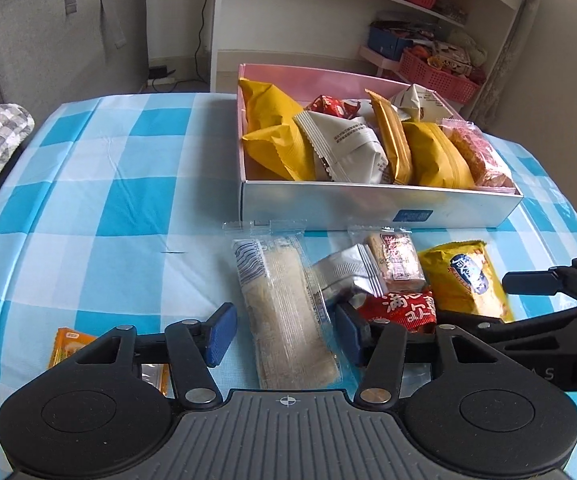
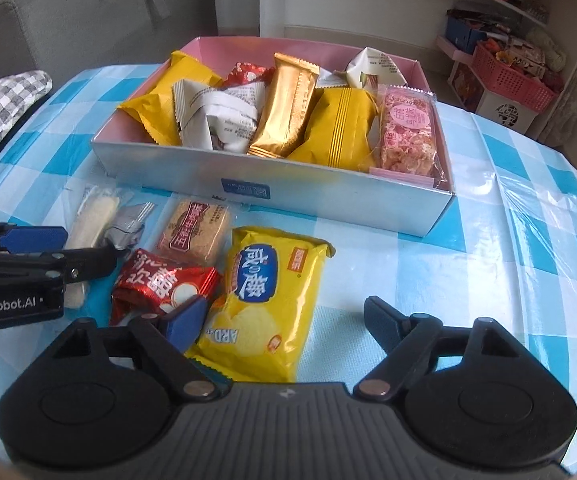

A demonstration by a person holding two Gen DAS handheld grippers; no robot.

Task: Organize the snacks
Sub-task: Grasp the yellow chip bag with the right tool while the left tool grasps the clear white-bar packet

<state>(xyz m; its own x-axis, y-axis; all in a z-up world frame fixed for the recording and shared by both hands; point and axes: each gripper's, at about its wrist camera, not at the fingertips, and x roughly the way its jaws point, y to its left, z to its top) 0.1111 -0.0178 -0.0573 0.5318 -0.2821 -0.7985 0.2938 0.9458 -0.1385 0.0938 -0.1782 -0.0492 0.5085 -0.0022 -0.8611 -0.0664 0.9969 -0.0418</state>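
Snacks lie loose on the counter (image 1: pixel 88 200) in a cluster just near of the box (image 2: pixel 272 184), which already holds many packets.

Left gripper (image 1: pixel 284 334): jaws part-spread, straddling the clear packet (image 1: pixel 288 312) that lies lengthwise between them. The left pad stands clear of the wrapper; the right pad sits at the wrapper's right edge, and firm contact cannot be confirmed. Nothing is pinched yet.

Right gripper (image 2: pixel 284 322): jaws spread, straddling the near end of the yellow bag (image 2: pixel 264 304). The left pad is at the bag's left edge, beside the red packet (image 2: pixel 160 284); the right pad stands well clear. Nothing held.

Handling, judged:
- Clear packet: light, a fairly stiff bar in slick film. Take it across the middle of its width; the sealed ends are floppy and would slip.
- Yellow bag: light, puffed with air, contents likely brittle. Close gently across the lower body; hard squeeze risks crushing or bursting.
- Red packet, silver packet (image 2: pixel 128 224) and brown bar (image 2: pixel 194 232): small, light, crowded together and overlapping. Risk of snagging a neighbour when closing.

Farther out: an orange packet (image 1: pixel 68 346) lies alone, left of the left gripper.
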